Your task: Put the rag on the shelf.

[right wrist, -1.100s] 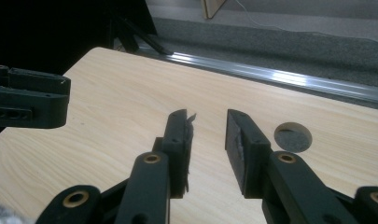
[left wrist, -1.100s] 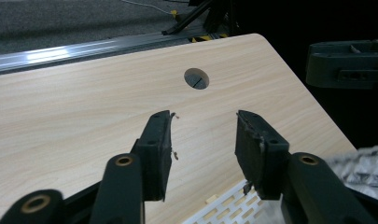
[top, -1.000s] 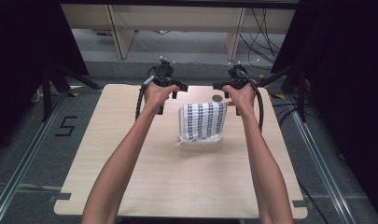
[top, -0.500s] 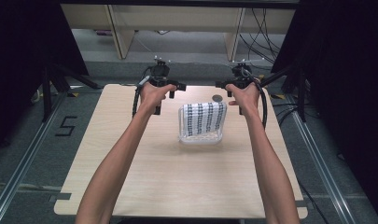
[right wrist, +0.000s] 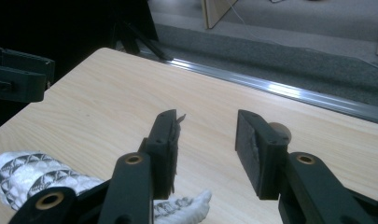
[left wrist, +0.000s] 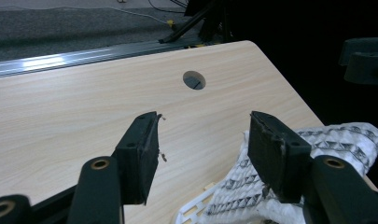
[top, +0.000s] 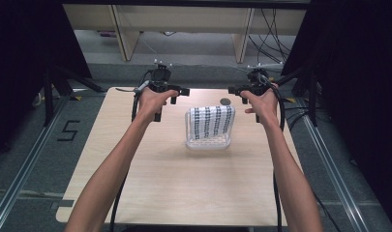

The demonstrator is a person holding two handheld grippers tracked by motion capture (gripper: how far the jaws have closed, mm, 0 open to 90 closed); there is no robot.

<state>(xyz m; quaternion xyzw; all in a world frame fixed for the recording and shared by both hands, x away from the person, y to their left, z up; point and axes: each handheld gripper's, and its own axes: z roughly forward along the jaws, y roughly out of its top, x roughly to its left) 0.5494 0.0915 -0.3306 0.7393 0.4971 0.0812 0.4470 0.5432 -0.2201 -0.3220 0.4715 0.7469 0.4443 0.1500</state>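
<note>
A white cloth with black patterned stripes (top: 212,122) is draped over a clear plastic basket (top: 207,143) near the middle of the wooden table (top: 150,169). My left gripper (top: 165,100) is held above the table's far left, just left of the cloth, and it is open with nothing between its jaws. In the left gripper view the cloth (left wrist: 317,154) lies behind the right jaw of my left gripper (left wrist: 203,140). My right gripper (top: 248,97) hovers at the far right of the cloth, open and empty. The right gripper view has the cloth (right wrist: 32,175) at lower left of my right gripper (right wrist: 207,135).
A round cable hole (top: 225,101) sits in the table near its far edge, between the two hands. Metal rails (top: 24,169) run along both sides of the table. Shelf legs (top: 123,34) and cables (top: 273,24) stand on the floor beyond it.
Both hands have risen and drawn slightly apart and away from the cloth. The cloth and basket have stayed where they were.
</note>
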